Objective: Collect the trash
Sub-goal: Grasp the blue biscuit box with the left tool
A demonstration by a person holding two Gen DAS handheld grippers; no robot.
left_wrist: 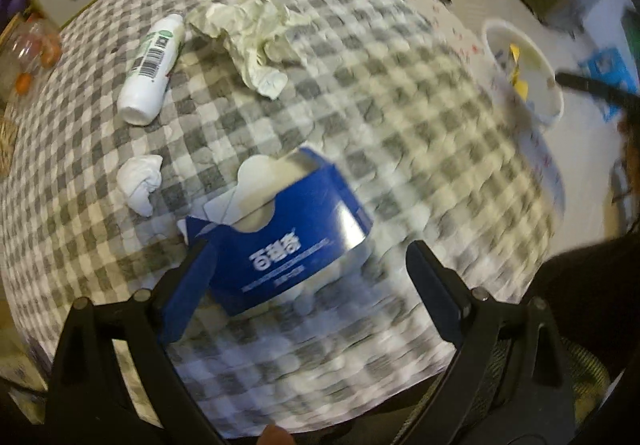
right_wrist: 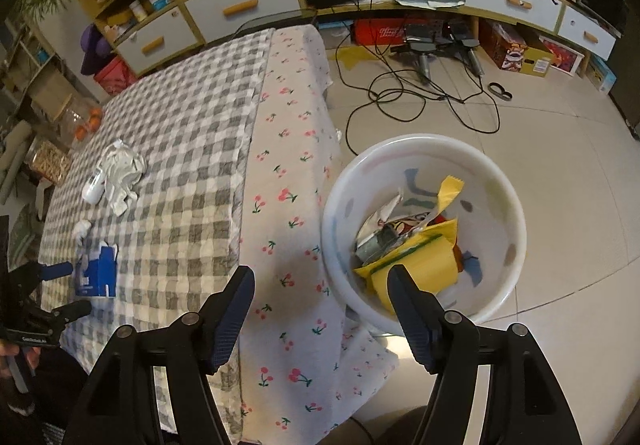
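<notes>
**Trash run: part done, four bits left on the cloth**

I'm holding my left claw [left_wrist: 308, 265] spread wide, w/ the blue carton [left_wrist: 288, 245] sitting between the fingers, not pinched yet. My right claw [right_wrist: 320, 293] is hanging wide and carrying nothing, just near side of the bin [right_wrist: 496, 181]. Bin's already holding yellow wrappers [right_wrist: 416, 265]. Beyond the carton: small white wad [left_wrist: 140, 181], then white bottle [left_wrist: 152, 69] and crumpled paper [left_wrist: 252, 37] side by side. I'm judging approx. half remaining.
</notes>
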